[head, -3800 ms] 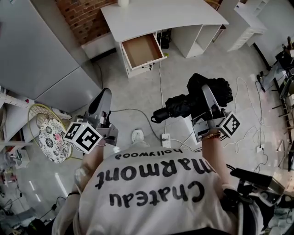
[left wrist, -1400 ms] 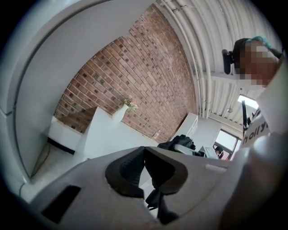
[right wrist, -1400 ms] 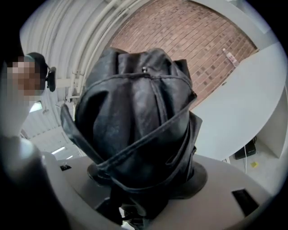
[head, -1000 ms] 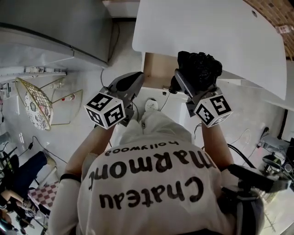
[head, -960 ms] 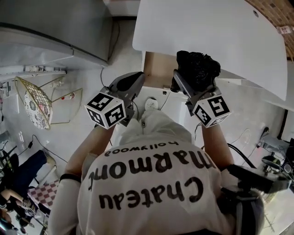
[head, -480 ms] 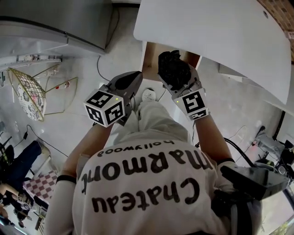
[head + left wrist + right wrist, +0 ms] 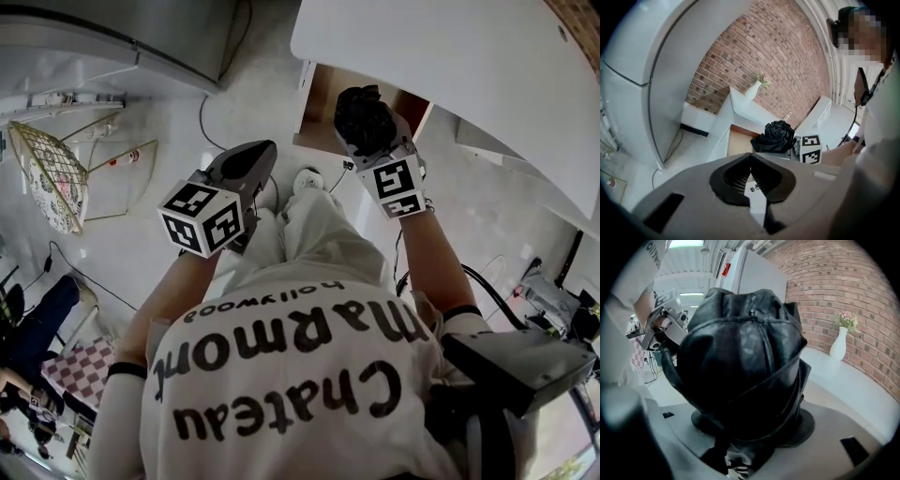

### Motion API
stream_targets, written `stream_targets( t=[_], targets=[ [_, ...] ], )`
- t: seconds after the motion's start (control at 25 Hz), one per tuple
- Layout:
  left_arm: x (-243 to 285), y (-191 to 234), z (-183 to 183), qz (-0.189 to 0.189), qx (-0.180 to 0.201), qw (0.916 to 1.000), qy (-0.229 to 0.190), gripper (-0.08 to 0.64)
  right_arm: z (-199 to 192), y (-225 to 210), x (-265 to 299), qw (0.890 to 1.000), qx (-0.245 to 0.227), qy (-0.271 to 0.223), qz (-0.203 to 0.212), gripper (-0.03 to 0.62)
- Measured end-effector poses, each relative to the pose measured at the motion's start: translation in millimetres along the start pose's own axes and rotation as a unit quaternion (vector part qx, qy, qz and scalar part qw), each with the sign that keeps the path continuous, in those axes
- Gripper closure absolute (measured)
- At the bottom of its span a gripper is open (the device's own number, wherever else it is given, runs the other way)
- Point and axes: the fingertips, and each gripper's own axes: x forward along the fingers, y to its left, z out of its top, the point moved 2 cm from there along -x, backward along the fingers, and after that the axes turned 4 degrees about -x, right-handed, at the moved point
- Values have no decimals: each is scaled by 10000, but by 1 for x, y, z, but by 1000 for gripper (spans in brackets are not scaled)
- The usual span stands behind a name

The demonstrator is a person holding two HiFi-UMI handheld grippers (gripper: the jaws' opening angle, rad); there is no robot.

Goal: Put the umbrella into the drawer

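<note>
My right gripper is shut on a black folded umbrella and holds it over the open drawer under the white desk. In the right gripper view the umbrella bulges between the jaws and hides the drawer and most of what lies ahead. My left gripper hangs to the left of the drawer's front, apart from it, jaws closed on nothing. The left gripper view shows its pads meeting, with the umbrella and the drawer's wooden bottom beyond.
The white desk top overhangs the drawer's far end; a white vase stands on it by the brick wall. A grey cabinet lies left. A wire rack and a cable are on the floor.
Both grippers have sunk toward the drawer. The umbrella, held by the desk edge before, now sits over the drawer's opening, and the right gripper has rolled.
</note>
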Motion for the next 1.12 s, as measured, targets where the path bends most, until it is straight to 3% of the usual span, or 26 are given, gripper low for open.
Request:
stream_targets(
  t=[1.12],
  targets=[
    [-2,46,-16,252,-297,9975,-587,543,-70,-22,57,9972,121,729,-140,324]
  ],
)
